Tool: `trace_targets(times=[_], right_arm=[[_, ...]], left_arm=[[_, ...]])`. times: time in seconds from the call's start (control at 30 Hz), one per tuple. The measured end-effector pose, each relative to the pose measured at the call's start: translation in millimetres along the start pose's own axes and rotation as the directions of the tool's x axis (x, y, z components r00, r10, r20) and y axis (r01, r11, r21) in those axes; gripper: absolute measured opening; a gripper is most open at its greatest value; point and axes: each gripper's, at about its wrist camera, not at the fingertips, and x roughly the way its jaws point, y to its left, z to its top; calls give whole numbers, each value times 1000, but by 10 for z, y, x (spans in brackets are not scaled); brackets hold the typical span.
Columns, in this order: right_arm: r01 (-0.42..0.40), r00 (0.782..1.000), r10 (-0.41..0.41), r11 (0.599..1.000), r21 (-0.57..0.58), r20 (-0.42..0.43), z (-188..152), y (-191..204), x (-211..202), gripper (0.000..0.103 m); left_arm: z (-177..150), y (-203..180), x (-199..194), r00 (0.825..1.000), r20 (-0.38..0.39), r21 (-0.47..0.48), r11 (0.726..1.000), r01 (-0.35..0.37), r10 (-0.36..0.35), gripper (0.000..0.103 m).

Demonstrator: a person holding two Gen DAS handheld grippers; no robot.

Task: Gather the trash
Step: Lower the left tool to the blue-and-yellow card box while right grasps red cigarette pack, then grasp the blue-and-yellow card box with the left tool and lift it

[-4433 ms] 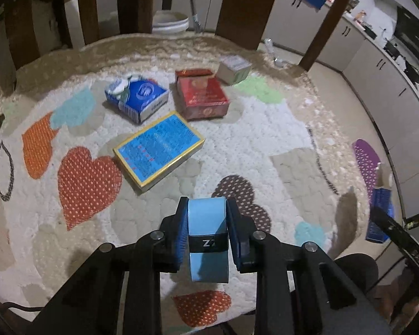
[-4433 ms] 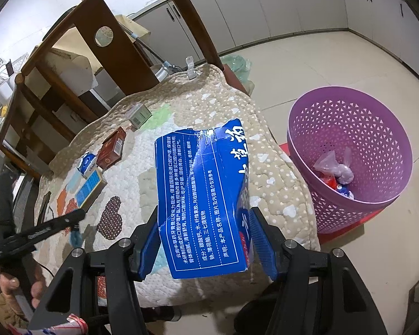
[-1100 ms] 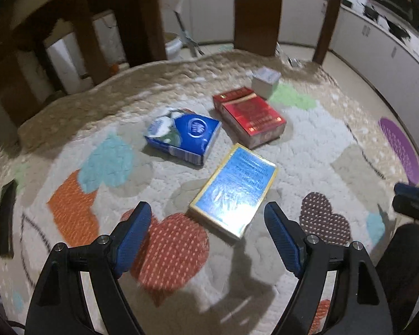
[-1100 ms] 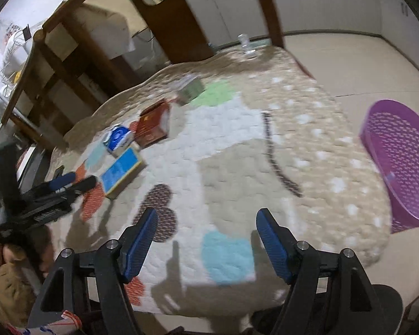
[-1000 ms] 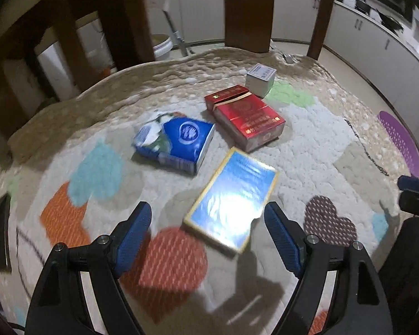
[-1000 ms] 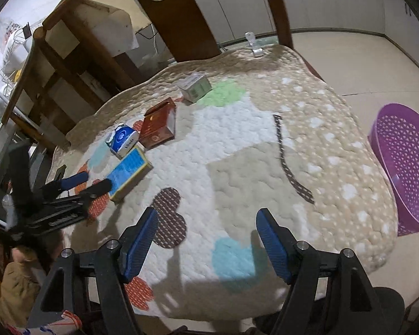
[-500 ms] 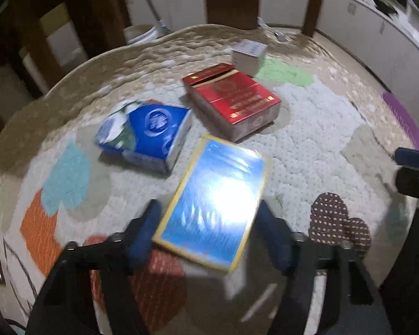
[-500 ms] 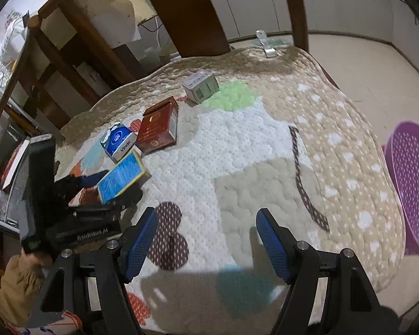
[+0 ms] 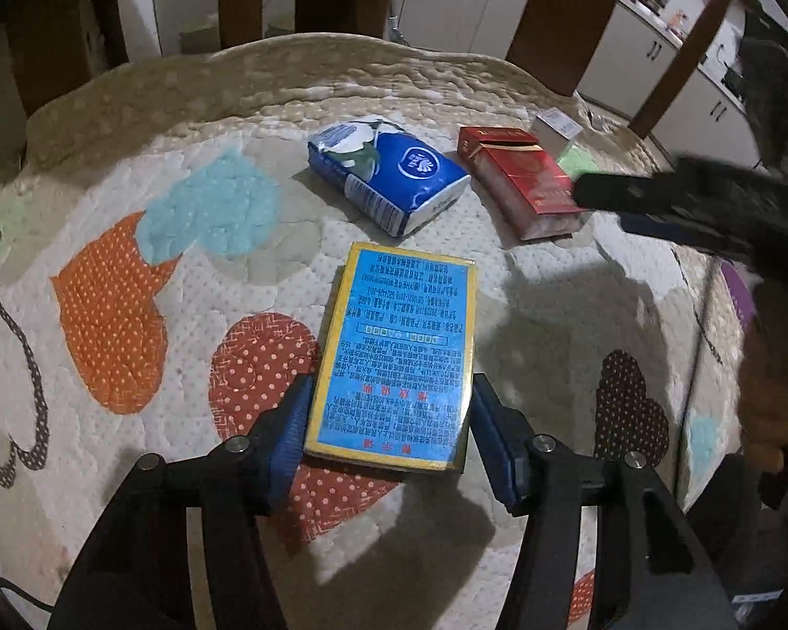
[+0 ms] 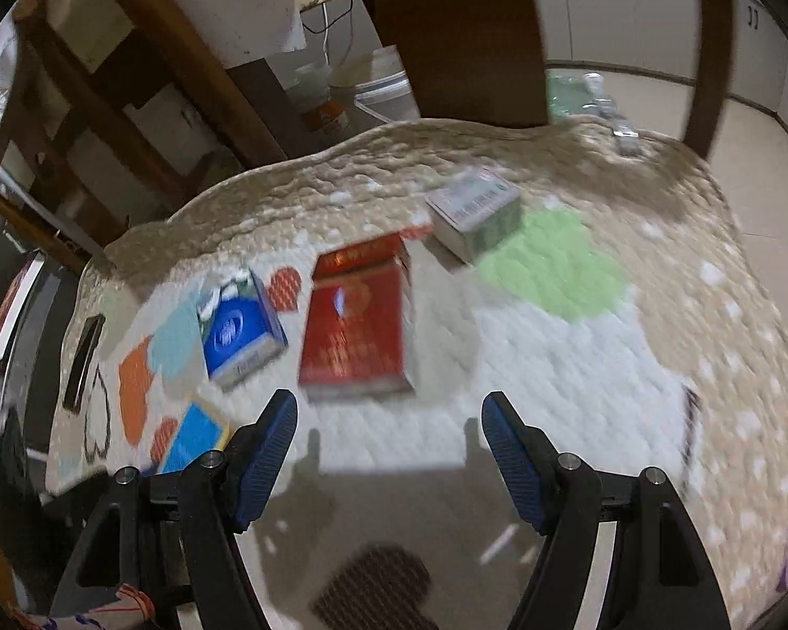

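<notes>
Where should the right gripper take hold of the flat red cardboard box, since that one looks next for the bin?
Probably across its two long side edges near the closer end. The flat red cardboard box lies flat on the quilted table cover with its length running away from the open right gripper, so coming in low from the near side puts one finger on each long edge. The blue tissue pack lies apart, leaving room.

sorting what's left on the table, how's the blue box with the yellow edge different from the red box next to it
The blue box is flat, closed and yellow-edged; the red box is thicker, its lid end flipped open. The blue box sits between the left gripper fingers, both pads at its sides; the red box lies free, the open right gripper pointing toward it without touching. Both are rectangular cartons lying flat on the quilted cloth.
</notes>
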Motion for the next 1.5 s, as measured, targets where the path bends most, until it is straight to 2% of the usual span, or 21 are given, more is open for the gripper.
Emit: trace_targets(times=[0.13,0.23,0.37,0.43,0.5,0.63,0.7,0.73,0.83,1.0,1.23,1.5], right_arm=[[31,999,-32,999,-27,-32,211,153,259,78],[53,997,-55,998,-43,-57,282,252,428,77],[103,992,-105,994,-43,-73,303,302,598,76],[143,987,-148,988,-62,-68,303,331,613,64],[149,985,-156,985,-86,-77,297,340,602,62],[131,987,-139,987,-91,-77,194,285,436,61],[126,989,-133,988,-93,-71,104,234,330,61],[125,989,-131,988,-93,-68,59,213,285,61],[107,992,-111,992,-68,-66,-135,73,111,61],[87,994,-88,996,-17,-68,-431,-122,-100,61],[77,997,-75,996,45,-32,-789,-290,-388,61],[45,999,-47,993,109,20,-996,-472,-691,61]], left_arm=[[2,7,12,1000,16,-8,1000,4,-4,59],[1,6,21,1000,26,-19,1000,15,-15,66],[-14,-43,35,999,35,-6,1000,-6,6,73],[-12,-71,48,999,36,0,1000,-23,23,74],[-10,-96,52,999,34,-3,999,-37,37,75],[12,-103,58,998,27,-21,998,-57,58,73],[6,-91,35,995,30,-32,995,-98,99,57],[3,-73,10,995,28,-39,995,-94,95,56],[-5,11,-46,997,23,-78,994,-71,73,56],[-67,68,-213,997,30,-118,991,-71,75,54],[-137,-95,-399,996,43,-81,994,-80,83,54],[-166,-392,-506,996,32,-19,997,-78,79,54]])
